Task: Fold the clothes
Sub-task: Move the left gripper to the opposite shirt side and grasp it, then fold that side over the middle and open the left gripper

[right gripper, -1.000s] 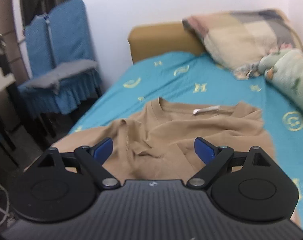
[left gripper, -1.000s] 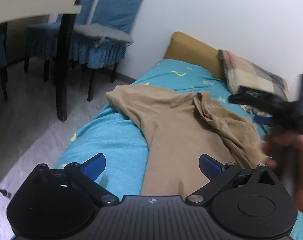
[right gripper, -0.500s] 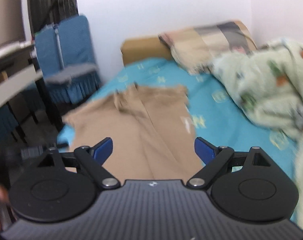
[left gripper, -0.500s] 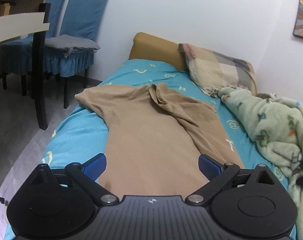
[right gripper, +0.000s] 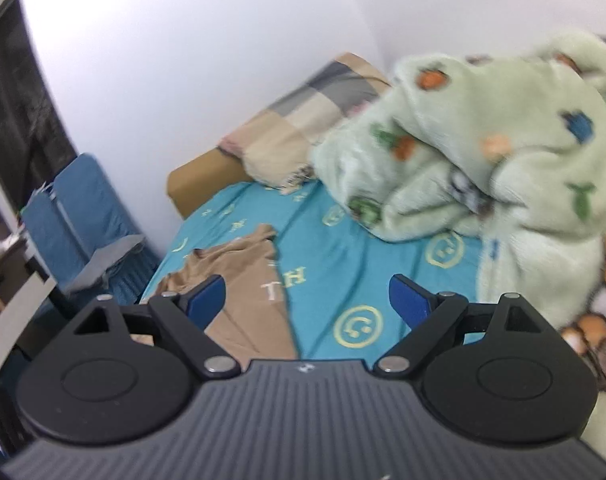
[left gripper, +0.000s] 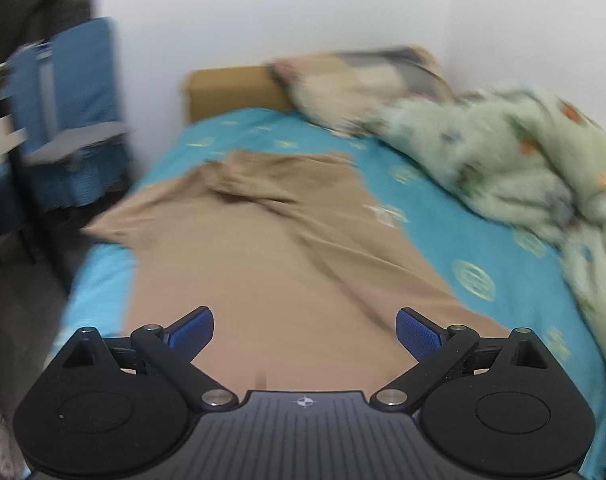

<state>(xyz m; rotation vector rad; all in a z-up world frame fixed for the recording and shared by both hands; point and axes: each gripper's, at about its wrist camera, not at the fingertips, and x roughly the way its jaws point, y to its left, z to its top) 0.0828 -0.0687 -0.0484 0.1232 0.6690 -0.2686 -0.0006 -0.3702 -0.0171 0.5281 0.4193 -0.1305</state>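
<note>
A tan T-shirt [left gripper: 271, 264] lies lengthwise on the turquoise bed sheet [left gripper: 443, 240], its right part folded over the body and bunched near the collar end. My left gripper [left gripper: 305, 330] hovers open above the shirt's near hem with nothing between its blue pads. In the right wrist view the tan T-shirt [right gripper: 251, 304] shows at the lower left, partly hidden behind the gripper body. My right gripper [right gripper: 307, 298] is open and empty, over the bare bed sheet [right gripper: 343, 264] to the right of the shirt.
A crumpled green fleece blanket [left gripper: 515, 168] fills the bed's right side, also large in the right wrist view as the blanket [right gripper: 503, 152]. A checked pillow [left gripper: 367, 76] leans on the tan headboard [left gripper: 235, 92]. Blue-covered chairs [left gripper: 67, 120] stand left of the bed.
Both views swung right. The left gripper now sits squarely behind the shirt's hem. The right gripper moved off the shirt towards the blanket side of the bed. Both stayed open.
</note>
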